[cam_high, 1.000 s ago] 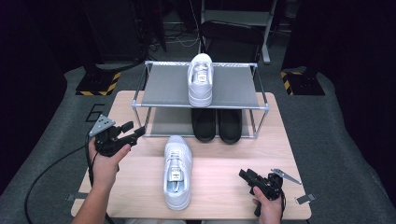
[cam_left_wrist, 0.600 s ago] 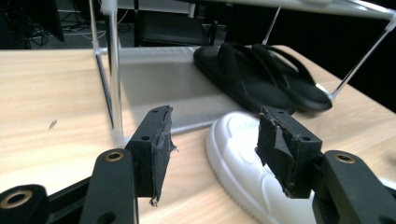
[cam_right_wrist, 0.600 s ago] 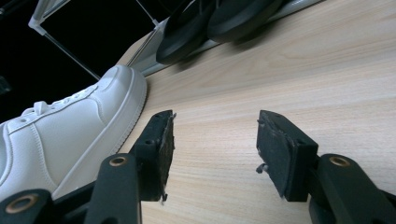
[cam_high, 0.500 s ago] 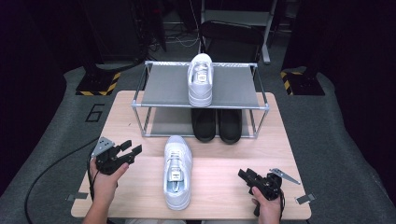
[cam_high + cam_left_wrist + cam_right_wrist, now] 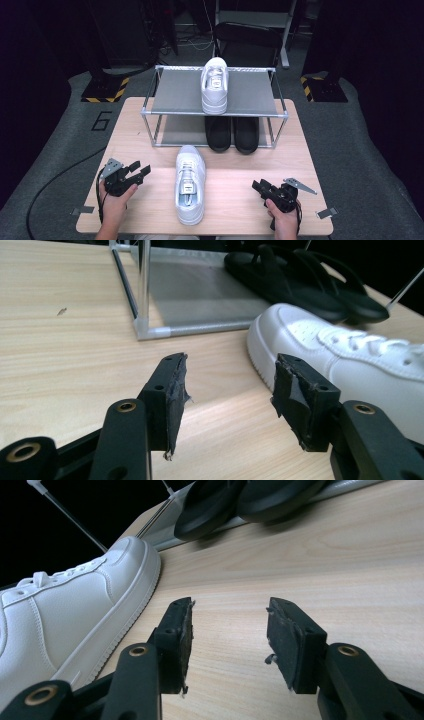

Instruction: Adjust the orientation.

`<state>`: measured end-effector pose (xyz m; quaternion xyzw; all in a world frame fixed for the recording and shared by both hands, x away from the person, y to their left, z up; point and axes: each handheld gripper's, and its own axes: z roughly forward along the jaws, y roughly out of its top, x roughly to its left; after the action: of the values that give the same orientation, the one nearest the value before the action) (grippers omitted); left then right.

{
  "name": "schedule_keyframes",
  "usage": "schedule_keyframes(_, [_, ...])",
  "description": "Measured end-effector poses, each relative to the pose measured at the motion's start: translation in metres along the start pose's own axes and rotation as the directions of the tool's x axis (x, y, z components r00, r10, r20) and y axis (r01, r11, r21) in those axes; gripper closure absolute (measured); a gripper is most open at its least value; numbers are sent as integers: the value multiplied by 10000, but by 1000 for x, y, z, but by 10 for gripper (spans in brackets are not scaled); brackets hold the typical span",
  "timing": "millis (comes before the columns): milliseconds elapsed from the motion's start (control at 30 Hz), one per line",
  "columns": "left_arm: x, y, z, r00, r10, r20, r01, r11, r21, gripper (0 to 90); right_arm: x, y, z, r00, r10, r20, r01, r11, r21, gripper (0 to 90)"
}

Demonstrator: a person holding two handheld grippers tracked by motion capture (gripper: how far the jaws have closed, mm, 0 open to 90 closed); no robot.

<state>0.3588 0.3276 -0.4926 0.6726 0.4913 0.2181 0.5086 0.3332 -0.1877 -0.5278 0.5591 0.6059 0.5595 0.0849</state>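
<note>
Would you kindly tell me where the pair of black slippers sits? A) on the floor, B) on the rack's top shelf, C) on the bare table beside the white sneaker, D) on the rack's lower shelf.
D: the black slippers sit on the rack's lower shelf, beneath the white sneaker on the top shelf.

Each hand grips a black two-jaw tool. The left gripper (image 5: 136,172) carries a grey three-cornered plate at its 10 o'clock side, and a black cable trails from it off toward 8 o'clock. The right gripper (image 5: 259,186) has the same kind of grey plate at its 2 o'clock side. Seen close in the left gripper view, the left gripper's fingers (image 5: 169,400) are blocky black bars faced with worn, frayed dark tape, each joined by a brass-ringed pivot. The right gripper's fingers (image 5: 176,640) look alike: black, brass eyelets, ragged pads. The forearms show no sleeves.
</note>
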Motion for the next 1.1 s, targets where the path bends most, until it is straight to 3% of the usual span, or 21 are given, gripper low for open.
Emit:
schedule_keyframes(100, [1,-6,1,9999,27,-127,-28,10000,-47,465,5,2,1,9991,-430,-50,430,9991,12,541])
schedule_keyframes(200, [4,-9,-1,9999,-56,-114,56,10000,5,465,10,1,3,9995,-259,-202,260,9996,54,535])
schedule_keyframes(333, [5,-13,-3,9996,-86,-285,82,9999,-142,465,13,-1,6,9991,-376,-215,380,9991,182,523])
schedule_keyframes(367, [7,-13,-4,9997,-111,-235,111,9999,4,464,15,-2,6,9993,-347,-164,351,9991,240,521])
schedule_keyframes(400, [8,-14,-4,9995,-169,-284,168,9999,-21,464,18,-1,7,9981,-616,53,614,9975,343,518])
schedule_keyframes(533, [9,-15,-4,9989,-220,-424,216,9997,-97,464,26,-1,13,9984,-473,-308,488,9976,498,504])
schedule_keyframes(833, [5,-18,0,9991,-198,-385,203,9997,117,462,58,8,31,9899,-1170,-804,1231,9895,758,476])
schedule_keyframes(933, [5,-18,-1,9994,-141,-323,149,9996,225,462,69,12,38,9835,-1529,-968,1608,9837,805,474])
schedule_keyframes(1100, [6,-18,-2,9990,-170,-414,173,9998,57,462,84,17,52,9769,-1640,-1369,1768,9803,877,484])
